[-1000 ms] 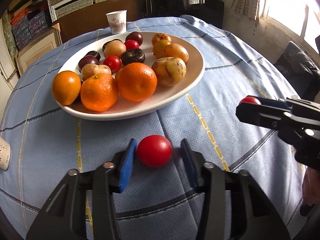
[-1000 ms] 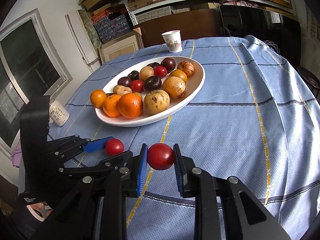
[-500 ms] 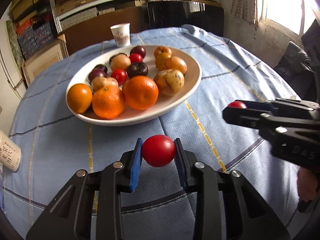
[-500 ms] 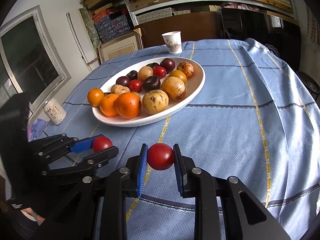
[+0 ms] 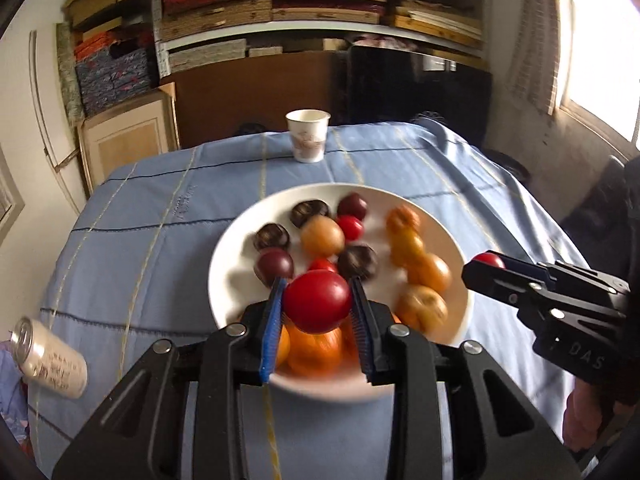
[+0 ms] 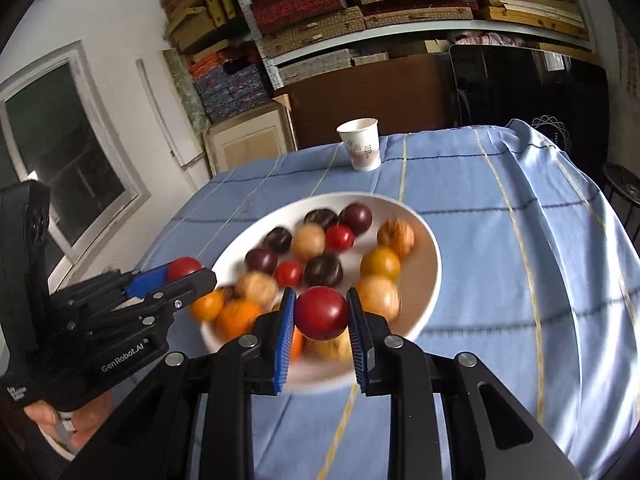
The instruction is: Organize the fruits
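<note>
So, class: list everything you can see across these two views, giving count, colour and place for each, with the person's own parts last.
Held fruits: two, red, one in each gripper.
Plate: one, white, middle of table.
Fruit in plate: mixed heap of orange, yellow-brown, dark purple and red; blur prevents an exact count.
Paper cup: one, white, far table edge.
Can: one, pale, near left edge.
Tablecloth: one, blue with yellow lines, covering table.
Boxes: many, stacked on shelves behind.
Left gripper: black, blue pads.
Right gripper: the same.
</note>
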